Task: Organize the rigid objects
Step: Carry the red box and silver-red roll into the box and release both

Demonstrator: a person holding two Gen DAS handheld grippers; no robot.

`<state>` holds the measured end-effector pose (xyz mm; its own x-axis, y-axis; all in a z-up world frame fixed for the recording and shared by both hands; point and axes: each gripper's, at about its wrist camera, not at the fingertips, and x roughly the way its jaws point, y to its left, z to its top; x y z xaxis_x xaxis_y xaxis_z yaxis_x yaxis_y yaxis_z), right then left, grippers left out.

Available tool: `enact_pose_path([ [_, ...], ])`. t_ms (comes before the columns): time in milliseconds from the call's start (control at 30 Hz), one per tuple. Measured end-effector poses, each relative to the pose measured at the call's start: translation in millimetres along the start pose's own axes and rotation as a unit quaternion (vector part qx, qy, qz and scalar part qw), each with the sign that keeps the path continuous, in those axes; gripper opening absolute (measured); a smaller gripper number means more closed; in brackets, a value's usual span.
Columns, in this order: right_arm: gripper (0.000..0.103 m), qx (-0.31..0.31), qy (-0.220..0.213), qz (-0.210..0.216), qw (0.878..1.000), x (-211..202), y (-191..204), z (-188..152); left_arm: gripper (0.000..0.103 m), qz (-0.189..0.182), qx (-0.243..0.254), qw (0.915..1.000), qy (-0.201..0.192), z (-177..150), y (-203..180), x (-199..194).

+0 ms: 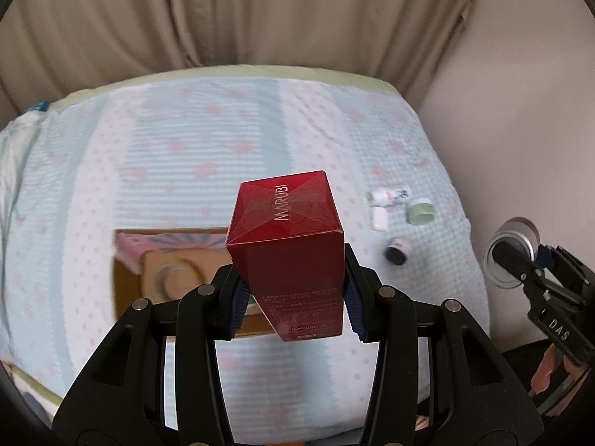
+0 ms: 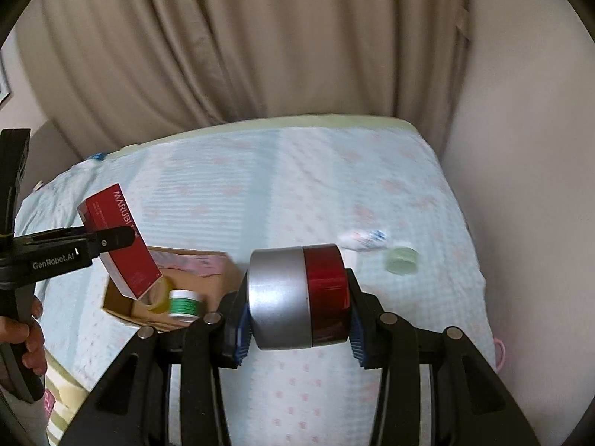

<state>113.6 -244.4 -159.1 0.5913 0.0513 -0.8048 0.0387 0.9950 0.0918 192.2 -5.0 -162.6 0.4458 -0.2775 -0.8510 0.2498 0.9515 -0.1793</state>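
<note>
My left gripper (image 1: 295, 297) is shut on a tall red carton (image 1: 288, 245) marked MARUBI and holds it in the air above an open cardboard box (image 1: 128, 282) on the bed. The carton also shows in the right wrist view (image 2: 119, 238), tilted over the box (image 2: 122, 308). My right gripper (image 2: 299, 330) is shut on a round silver and red jar (image 2: 299, 295), held above the bed to the right of the box. The right gripper also shows in the left wrist view (image 1: 520, 260) at the far right.
The box holds a roll of tape (image 2: 158, 299), a green-striped white jar (image 2: 184, 303) and pink packets (image 2: 200, 264). On the bedspread to the right lie a white bottle (image 1: 388, 195), a green jar (image 1: 420, 211), a white case (image 1: 380, 218) and a dark jar (image 1: 397, 252). Curtain and wall stand behind.
</note>
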Motion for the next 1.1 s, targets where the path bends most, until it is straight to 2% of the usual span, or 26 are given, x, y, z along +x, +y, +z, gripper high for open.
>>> enact_pose_path([
  [133,0.039,-0.009,-0.009,0.019,1.000,1,54,6,0.040,0.011,-0.005,0.9999,-0.007,-9,55,-18],
  [267,0.039,-0.012,-0.005,0.027,1.000,7,98,6,0.040,0.020,-0.009,0.9997,0.004,-19,116,-24],
  [400,0.039,-0.002,0.012,0.036,0.999,24,140,4,0.040,0.023,-0.005,0.9994,0.026,-28,161,-14],
  [567,0.039,0.023,0.035,0.029,0.999,54,183,-5,0.040,0.016,0.012,0.9976,0.066,-42,211,16],
  [833,0.039,0.077,0.069,-0.005,0.995,113,214,-22,0.040,-0.004,0.039,0.9904,0.132,-51,247,84],
  [1100,0.039,0.099,0.100,-0.042,0.989,168,213,-32,0.040,-0.009,0.067,0.9833,0.169,-51,243,140],
])
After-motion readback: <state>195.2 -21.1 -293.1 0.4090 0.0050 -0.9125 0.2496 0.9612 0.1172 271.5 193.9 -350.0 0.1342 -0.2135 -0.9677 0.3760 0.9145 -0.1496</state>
